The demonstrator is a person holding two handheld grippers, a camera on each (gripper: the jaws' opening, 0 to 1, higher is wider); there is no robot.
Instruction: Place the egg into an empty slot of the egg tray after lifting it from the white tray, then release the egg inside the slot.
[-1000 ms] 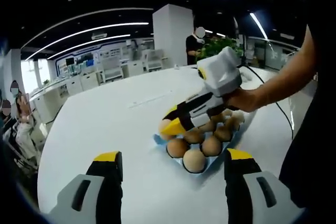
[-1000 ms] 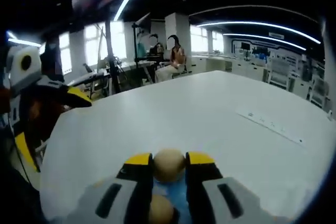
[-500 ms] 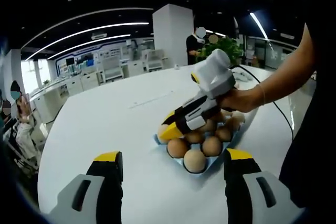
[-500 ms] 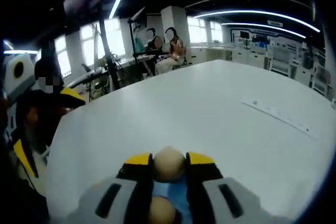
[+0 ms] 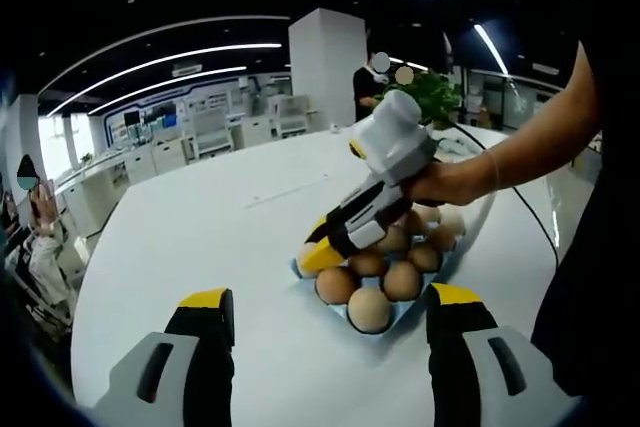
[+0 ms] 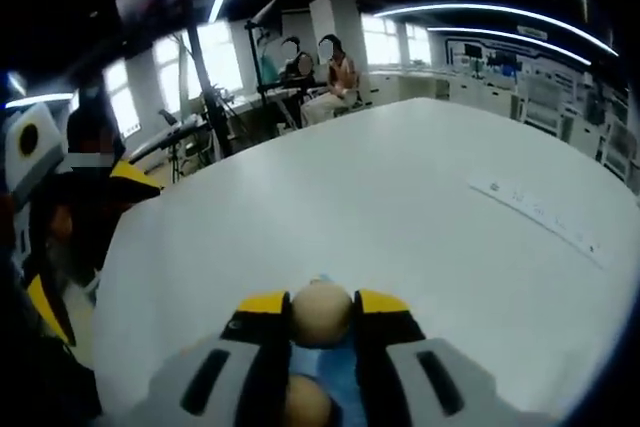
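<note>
A blue egg tray (image 5: 298, 267) with several brown eggs (image 5: 370, 309) lies on the white table (image 5: 200, 237). My right gripper (image 5: 320, 253), held by a hand (image 5: 445, 182), tilts down over the tray's far left corner. In the right gripper view it (image 6: 320, 304) is shut on a brown egg (image 6: 320, 315), with blue tray (image 6: 332, 352) and another egg (image 6: 305, 402) just beneath. My left gripper (image 5: 330, 299) hovers open in front of the tray, nothing between its fingers; it also appears at the left edge (image 6: 60, 197) of the right gripper view.
The round white table (image 6: 400, 217) stretches wide beyond the tray. A strip of paper (image 6: 540, 212) lies on it to the right. A green plant (image 5: 425, 92) and a cable (image 5: 530, 202) are behind the tray. People sit at desks far off.
The right gripper, still shut on the egg, has shifted a little left and tilted lower over the tray's corner. The left gripper has stayed open and still.
</note>
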